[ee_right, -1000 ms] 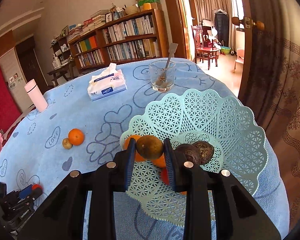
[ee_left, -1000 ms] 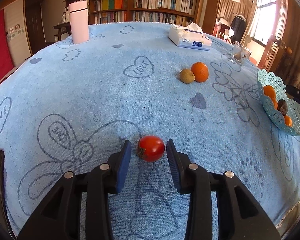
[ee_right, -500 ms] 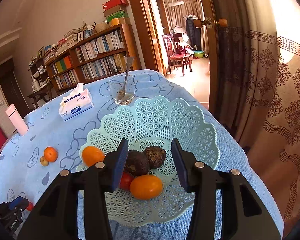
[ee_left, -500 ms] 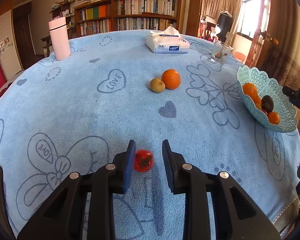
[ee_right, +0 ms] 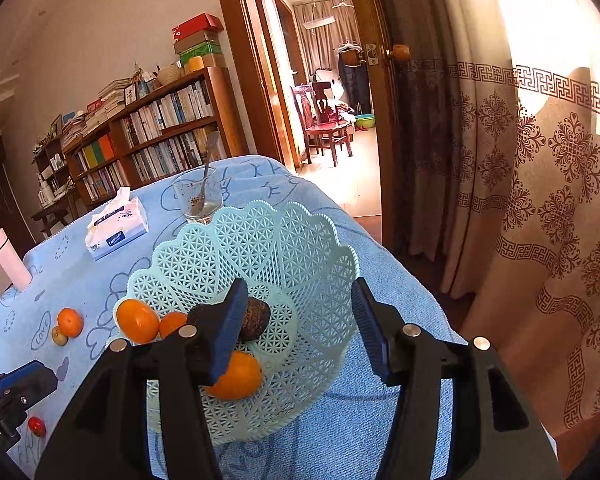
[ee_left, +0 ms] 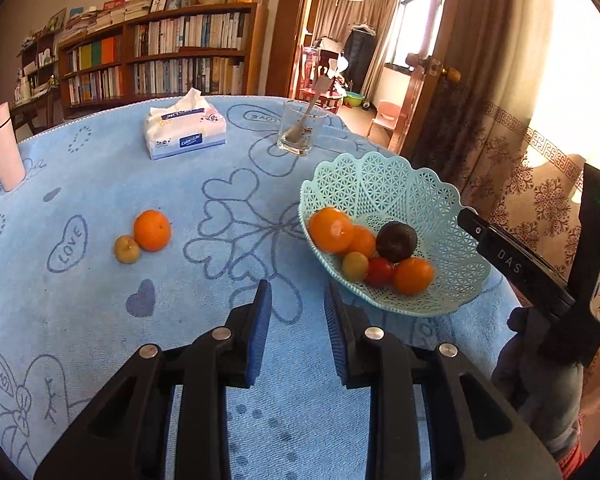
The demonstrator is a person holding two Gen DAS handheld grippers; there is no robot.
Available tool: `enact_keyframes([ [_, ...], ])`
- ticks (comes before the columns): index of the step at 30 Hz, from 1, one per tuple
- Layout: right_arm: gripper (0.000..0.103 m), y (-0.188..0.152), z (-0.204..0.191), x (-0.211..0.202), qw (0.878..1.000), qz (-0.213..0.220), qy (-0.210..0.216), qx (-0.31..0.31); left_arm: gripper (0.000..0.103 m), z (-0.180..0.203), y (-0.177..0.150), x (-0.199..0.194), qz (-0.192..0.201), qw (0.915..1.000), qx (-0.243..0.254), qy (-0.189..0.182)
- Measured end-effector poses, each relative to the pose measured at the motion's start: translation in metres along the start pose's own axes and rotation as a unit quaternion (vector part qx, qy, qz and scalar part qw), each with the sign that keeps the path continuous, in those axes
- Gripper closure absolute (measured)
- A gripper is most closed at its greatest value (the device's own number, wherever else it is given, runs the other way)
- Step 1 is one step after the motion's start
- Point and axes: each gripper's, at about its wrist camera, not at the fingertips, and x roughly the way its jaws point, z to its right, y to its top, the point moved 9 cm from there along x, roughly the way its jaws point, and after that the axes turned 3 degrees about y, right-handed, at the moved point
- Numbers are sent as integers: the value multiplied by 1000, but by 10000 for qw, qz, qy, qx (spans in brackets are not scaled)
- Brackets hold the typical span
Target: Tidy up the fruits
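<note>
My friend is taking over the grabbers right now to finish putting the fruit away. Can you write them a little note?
Left gripper: shut, nothing between its fingers.
Right gripper: above the basket, jaws opening, nothing between them.
Done: three oranges, a dark fruit and two small fruits lie in the basket.
Left: an orange touching a small greenish fruit on the cloth, plus a tomato on the cloth by the left gripper.
The tomato is probably the easiest next pick.

basket [ee_left: 428, 196]: I see pale green lattice, near table's right edge, holding oranges, dark avocado [ee_left: 396, 241], tomato.
loose orange [ee_left: 152, 230]: touching small brownish fruit [ee_left: 127, 249] on cloth.
</note>
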Motion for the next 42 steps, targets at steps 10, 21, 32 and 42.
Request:
enact_keyframes([
  [10, 47, -1, 3, 2, 9999, 141, -56, 22, 75, 45, 14, 23, -7, 9991, 301, -283],
  [21, 33, -2, 4, 0, 9995, 299, -112, 7, 39, -43, -20, -1, -144, 9959, -187, 877],
  [32, 29, -2, -3, -6, 9989, 422, -122, -181, 53, -140, -86, -32, -602, 9784, -720, 1844],
  [42, 29, -3, -2, -4, 9990, 396, -118, -159, 75, -134, -96, -15, -816, 9796, -882, 1608],
])
